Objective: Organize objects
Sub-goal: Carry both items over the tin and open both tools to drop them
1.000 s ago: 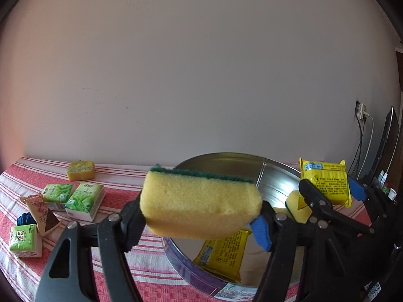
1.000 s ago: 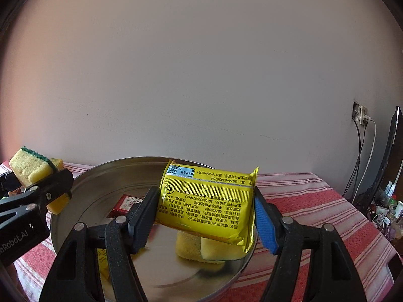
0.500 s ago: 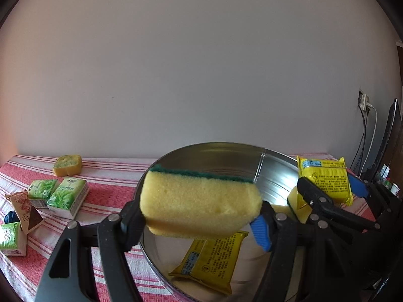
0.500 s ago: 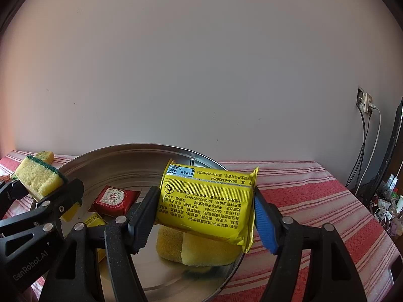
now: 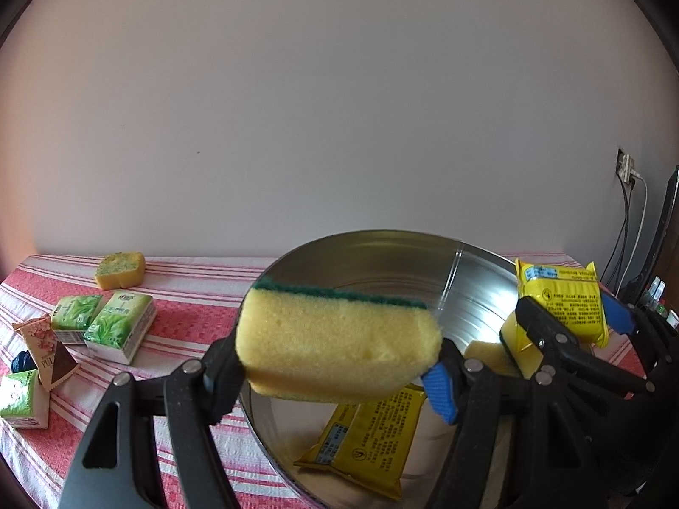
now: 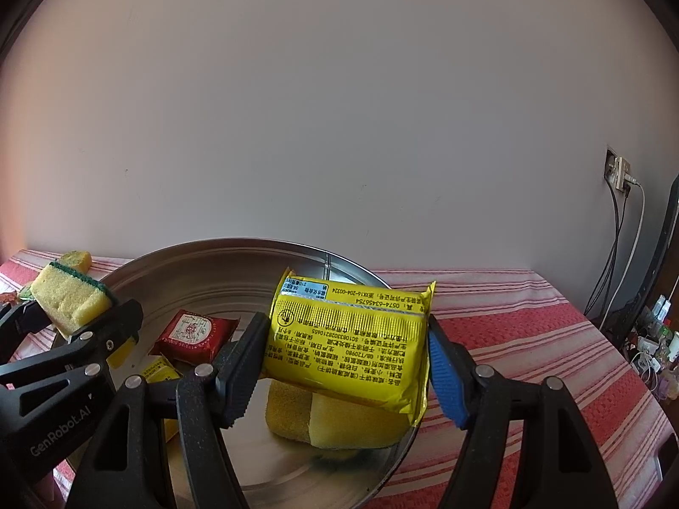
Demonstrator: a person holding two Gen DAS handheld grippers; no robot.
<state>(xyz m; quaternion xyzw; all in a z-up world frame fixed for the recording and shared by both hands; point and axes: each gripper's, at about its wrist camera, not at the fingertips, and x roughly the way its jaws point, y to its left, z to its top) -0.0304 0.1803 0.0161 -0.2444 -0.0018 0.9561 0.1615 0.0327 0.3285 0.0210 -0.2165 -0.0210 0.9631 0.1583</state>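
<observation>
The lower part of the yellow packet in the basin [image 5: 369, 437] is covered from above by the held sponge [image 5: 339, 339], and its far end is hidden behind the blue pad. In the right wrist view, the sponge in the basin [image 6: 335, 424] is largely masked by the held yellow packet [image 6: 348, 343], and a second yellow packet [image 6: 159, 371] is seen only as a corner between the black fingers. The green carton [image 5: 19, 398] is cut by the frame's dark edge. The small items at the right edge [image 6: 653, 339] are too small to be identified. The print on the packets is too fine to be read.
</observation>
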